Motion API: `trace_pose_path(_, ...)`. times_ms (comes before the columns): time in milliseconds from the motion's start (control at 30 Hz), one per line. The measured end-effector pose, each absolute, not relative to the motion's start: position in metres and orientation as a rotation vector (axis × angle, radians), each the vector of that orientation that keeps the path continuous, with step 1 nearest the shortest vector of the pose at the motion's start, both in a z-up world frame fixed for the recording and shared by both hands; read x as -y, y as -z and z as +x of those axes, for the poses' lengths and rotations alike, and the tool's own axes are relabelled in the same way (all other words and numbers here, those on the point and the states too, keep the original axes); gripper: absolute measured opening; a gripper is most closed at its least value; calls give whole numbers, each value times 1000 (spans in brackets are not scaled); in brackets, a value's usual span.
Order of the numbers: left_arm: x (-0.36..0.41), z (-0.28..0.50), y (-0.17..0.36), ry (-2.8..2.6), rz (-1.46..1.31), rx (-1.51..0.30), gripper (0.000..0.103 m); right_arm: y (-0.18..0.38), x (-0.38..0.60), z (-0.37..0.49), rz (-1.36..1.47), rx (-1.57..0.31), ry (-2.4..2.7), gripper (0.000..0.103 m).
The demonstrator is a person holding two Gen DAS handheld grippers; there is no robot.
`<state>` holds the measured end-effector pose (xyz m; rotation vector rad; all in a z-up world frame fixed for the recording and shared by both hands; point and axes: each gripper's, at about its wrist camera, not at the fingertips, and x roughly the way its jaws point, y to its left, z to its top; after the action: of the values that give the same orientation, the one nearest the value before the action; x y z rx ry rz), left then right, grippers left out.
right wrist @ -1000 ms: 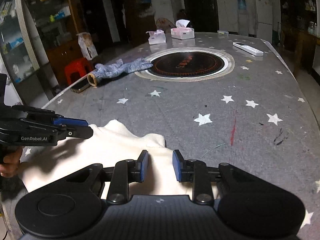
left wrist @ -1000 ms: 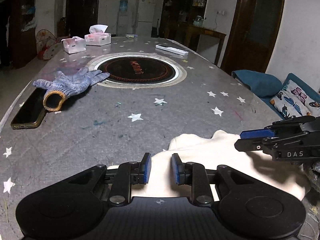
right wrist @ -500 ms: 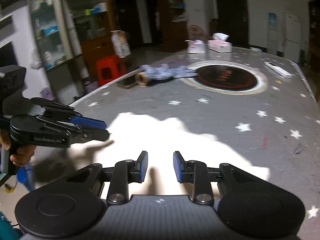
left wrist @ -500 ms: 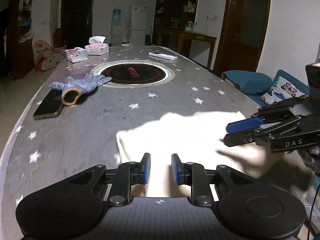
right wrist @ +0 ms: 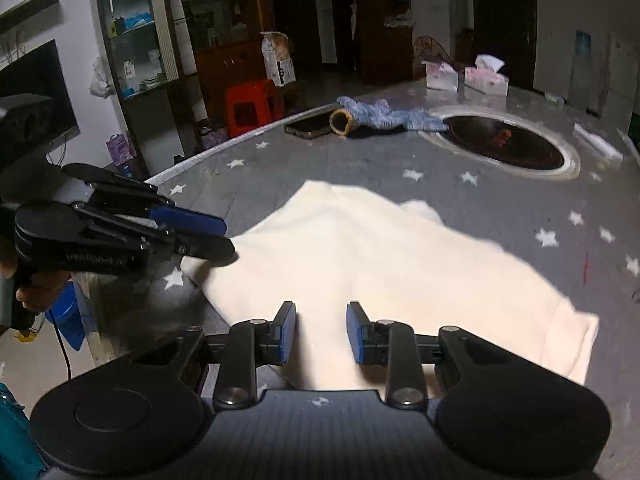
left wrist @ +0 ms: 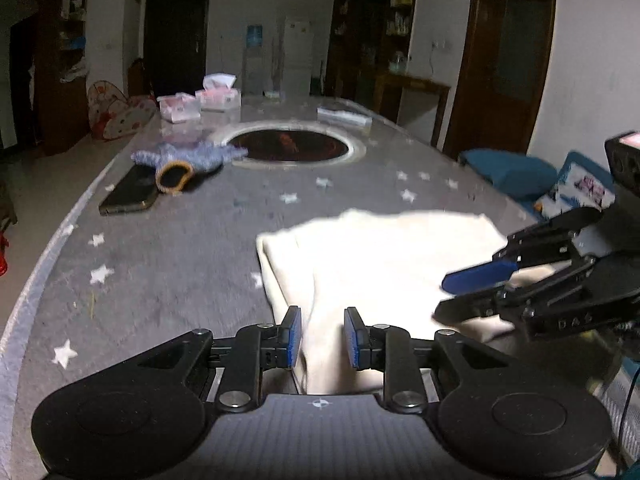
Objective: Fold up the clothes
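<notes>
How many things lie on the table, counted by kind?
Cream garment: 1
Knitted glove: 1
Phone: 1
Tissue boxes: 2
Remote control: 1
Total: 6

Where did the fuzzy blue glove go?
The blue glove lies on the far left part of the table in the left wrist view, beside the dark phone and just left of the round cooktop.

bare starred table (left wrist: 168, 264) left of cloth (left wrist: 380, 248), glove (left wrist: 188, 160), phone (left wrist: 130, 192) beyond
</notes>
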<state>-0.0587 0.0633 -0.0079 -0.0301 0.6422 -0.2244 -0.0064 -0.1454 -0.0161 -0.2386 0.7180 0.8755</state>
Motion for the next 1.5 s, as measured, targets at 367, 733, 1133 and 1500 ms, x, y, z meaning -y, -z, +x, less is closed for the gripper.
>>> trace_pose_path(367,-76,-59,17,168,-44,-691,27,19,119,-5,-285,-719,-924,27)
trace_pose_path(733,-104,-63,0,83,-117,-671,60,11,81,-29,-412,-644,-1037,33)
trace_pose_path(1133,-124,-59,-6,79,-323,-676,88,27,46,-54,-586,-591,-1056,34)
trace_pose_path(1500,-125,-38,2,105,-548,-735,90,9,62,-40,-422,-600,-1025,4)
